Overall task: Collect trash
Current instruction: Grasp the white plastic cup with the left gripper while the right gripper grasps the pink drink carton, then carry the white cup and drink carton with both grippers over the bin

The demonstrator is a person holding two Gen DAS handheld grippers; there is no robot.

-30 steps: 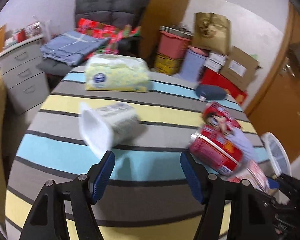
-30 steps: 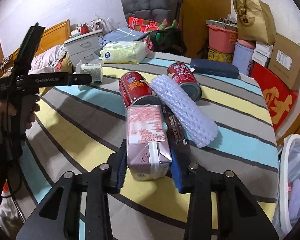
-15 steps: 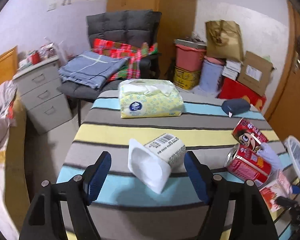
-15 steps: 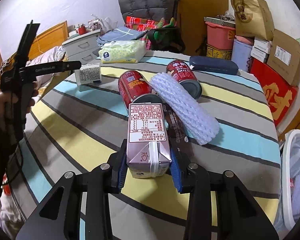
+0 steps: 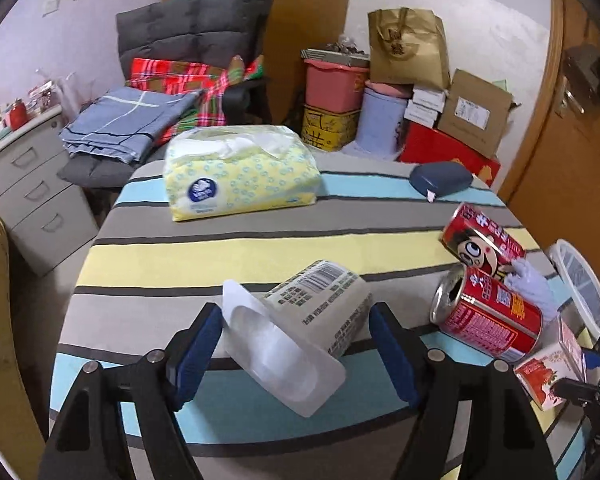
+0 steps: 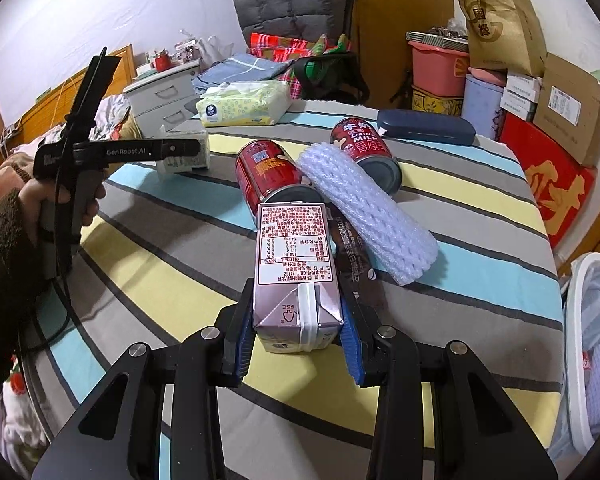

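Tabletop [image 5: 260, 248]: cup [image 5: 300, 328] between jaws.

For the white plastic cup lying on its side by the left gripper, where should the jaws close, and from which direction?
Across the printed body of the cup, just behind the flared rim, coming from the mouth end as the left gripper is placed now. The cup lies tipped with its mouth toward the camera; the wide, thin rim would likely flex or slip.
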